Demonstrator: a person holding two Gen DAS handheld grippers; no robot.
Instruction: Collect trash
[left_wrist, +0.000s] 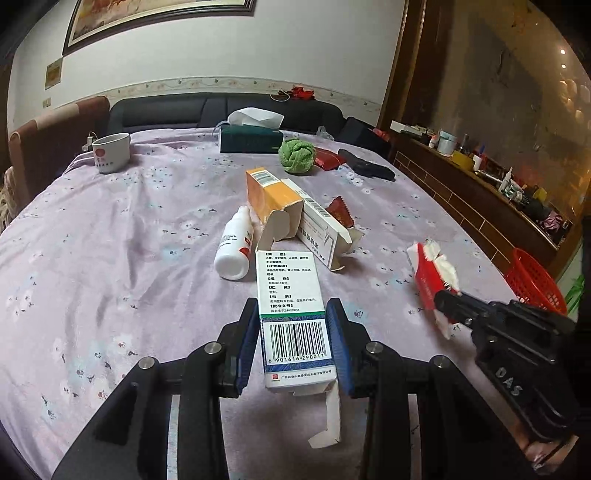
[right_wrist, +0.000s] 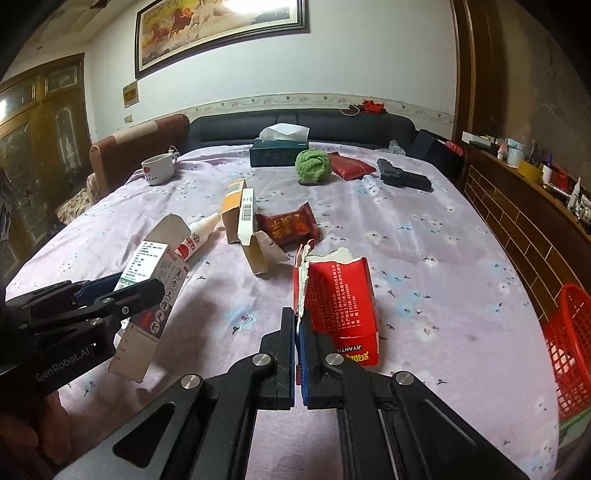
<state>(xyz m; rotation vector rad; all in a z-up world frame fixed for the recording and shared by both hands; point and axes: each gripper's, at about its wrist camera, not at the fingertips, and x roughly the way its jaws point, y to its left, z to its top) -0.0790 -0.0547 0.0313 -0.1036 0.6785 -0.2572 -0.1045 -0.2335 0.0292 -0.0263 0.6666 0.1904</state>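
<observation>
A tabletop (left_wrist: 110, 240) under floral cloth carries a mug (left_wrist: 110, 152), tissue box (left_wrist: 249, 138), green ball (left_wrist: 295, 155), white bottle (left_wrist: 234, 245), orange carton (left_wrist: 271, 197) and snack packet (right_wrist: 288, 225).

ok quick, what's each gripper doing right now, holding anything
left gripper: closed on the white medicine box, lifted off the cloth.
right gripper: shut, pinching the torn edge of the red tissue packet.

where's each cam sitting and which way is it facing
Left wrist: rides the left tool, facing across the table toward the sofa; its fingers clamp a white box; right tool at right.
Right wrist: rides the right tool, same heading; fingers pinch a torn red pack.
Shared: mug, green ball, red basket.
</observation>
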